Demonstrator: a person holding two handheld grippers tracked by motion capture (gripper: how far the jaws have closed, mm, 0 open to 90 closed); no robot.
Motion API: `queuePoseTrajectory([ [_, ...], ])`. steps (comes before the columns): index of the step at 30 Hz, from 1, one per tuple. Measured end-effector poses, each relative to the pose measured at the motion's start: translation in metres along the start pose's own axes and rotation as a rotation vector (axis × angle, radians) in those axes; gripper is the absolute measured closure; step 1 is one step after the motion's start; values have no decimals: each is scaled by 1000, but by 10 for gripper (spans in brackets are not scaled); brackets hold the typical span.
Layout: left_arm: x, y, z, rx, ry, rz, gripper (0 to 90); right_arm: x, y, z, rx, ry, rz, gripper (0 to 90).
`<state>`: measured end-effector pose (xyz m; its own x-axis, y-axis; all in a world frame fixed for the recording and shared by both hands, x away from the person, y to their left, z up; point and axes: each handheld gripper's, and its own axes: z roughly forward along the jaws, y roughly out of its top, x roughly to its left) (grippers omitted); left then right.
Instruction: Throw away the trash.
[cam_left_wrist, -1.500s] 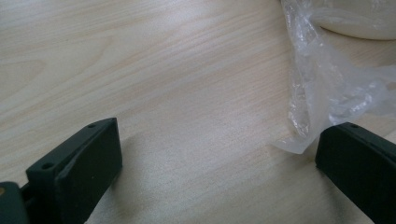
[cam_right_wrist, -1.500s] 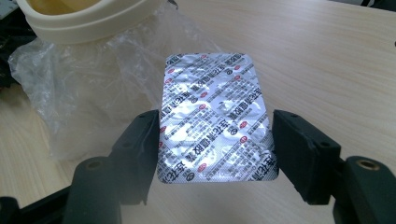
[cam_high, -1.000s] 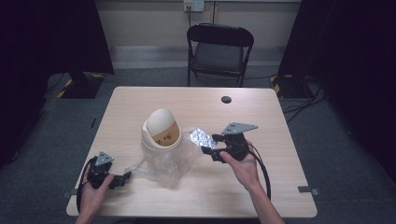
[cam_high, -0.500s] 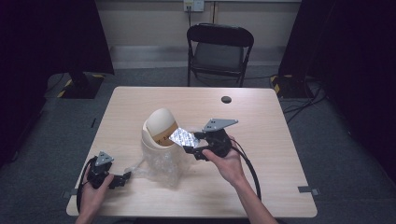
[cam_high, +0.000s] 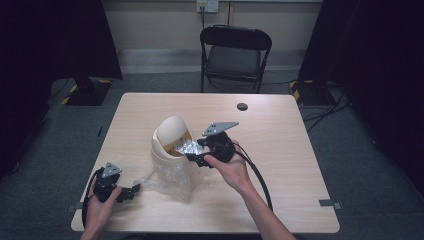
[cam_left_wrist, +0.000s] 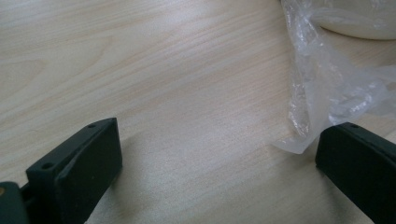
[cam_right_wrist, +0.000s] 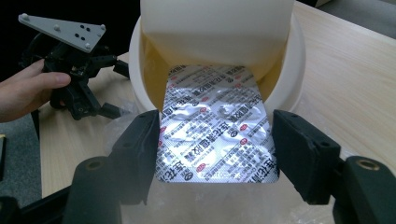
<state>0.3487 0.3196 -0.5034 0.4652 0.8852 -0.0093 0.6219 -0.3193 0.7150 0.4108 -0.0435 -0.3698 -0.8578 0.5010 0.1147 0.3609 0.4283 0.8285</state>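
While the right claw pinches a silver blister pack by its two long edges, the pack's far end sits in the mouth of a small cream bin, under the tilted swing lid. Red and black print covers the foil. From the high view, the right claw is at the bin's opening, which faces the person's right, and the pack shows as a bright patch between claw and lid. A grey three-cornered plate tops this claw, and the right hand holds it from behind, with the cable looping back along the forearm.

Clear plastic is bunched around the bin's base and spreads over the desk toward the person. The bin stands near the middle of the desk.

At the near left corner the left hand holds the left claw low over the desk, just beside the edge of the plastic. Its jaws stand spread wide in the left gripper view, with bare wood between them; a fold of the plastic reaches down to the right jaw, and whether it touches I cannot tell.

A small dark round disc lies near the far edge of the desk, well apart from the bin. A black folding chair stands beyond the desk.
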Motion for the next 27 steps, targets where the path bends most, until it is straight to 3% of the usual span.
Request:
queuePoseTrajectory([
  [27,0,0,0,0,0,1,0,5,27,35,36,10,-10,343],
])
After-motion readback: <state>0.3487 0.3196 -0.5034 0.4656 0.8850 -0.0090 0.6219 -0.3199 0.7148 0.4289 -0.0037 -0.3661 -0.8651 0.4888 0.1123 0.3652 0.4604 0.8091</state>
